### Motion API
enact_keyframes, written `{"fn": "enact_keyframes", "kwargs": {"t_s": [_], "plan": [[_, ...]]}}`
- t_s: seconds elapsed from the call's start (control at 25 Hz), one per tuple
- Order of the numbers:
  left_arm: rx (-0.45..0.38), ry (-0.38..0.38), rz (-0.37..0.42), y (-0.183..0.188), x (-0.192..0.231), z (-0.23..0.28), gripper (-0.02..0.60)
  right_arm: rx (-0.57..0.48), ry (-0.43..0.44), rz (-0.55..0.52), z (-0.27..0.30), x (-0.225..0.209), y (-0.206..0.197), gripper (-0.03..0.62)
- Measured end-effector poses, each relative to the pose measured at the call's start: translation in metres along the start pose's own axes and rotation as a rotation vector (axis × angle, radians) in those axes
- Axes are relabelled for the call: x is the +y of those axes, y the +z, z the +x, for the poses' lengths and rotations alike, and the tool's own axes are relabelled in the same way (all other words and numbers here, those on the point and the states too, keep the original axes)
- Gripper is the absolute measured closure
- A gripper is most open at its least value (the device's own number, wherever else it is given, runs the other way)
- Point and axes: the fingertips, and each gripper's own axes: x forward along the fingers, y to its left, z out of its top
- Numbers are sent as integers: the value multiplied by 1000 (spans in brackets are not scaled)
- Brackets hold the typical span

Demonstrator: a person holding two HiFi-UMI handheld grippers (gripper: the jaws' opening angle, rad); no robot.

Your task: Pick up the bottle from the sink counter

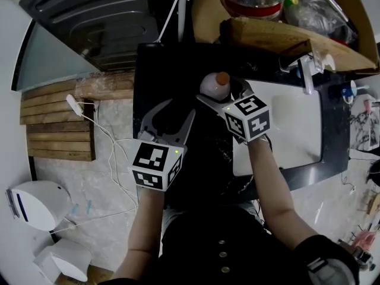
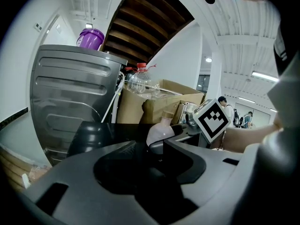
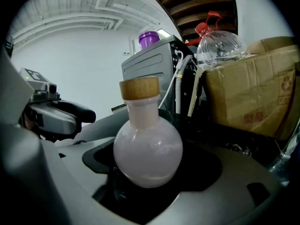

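The bottle (image 1: 214,83) is a round pale-pink flask with a wooden cap. It stands upright over the dark counter (image 1: 172,64), just left of the white sink (image 1: 297,129). My right gripper (image 1: 221,97) is shut on its round body (image 3: 147,149), one jaw on each side. The bottle's base is hidden between the jaws, so I cannot tell whether it touches the counter. My left gripper (image 1: 169,116) is open and holds nothing, a short way to the lower left of the bottle. In the left gripper view the bottle (image 2: 159,132) shows beyond the spread jaws.
A tap (image 1: 307,73) stands at the sink's far rim. Cardboard boxes (image 1: 267,37) and a large clear plastic jug (image 3: 218,43) crowd the back. A grey ribbed appliance (image 1: 101,10) with a purple-lidded jar (image 2: 91,37) on top stands at the left. Wooden slats (image 1: 56,123) and white devices (image 1: 32,203) lie on the floor.
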Motion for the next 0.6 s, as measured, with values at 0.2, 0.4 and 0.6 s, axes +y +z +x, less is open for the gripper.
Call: {"fn": "enact_keyframes", "kwargs": {"t_s": [0.2,0.4,0.6], "plan": [[9,2,2,-2,-3,-1,402,-35,12,-6,-6,6,6,197],[9,7,10,-1,-3,-3,397,-68,23,-26,-14,11,14,197],[11,6,15,1,-7,-6,390,-86,27,-26,-22,15,16,197]]}}
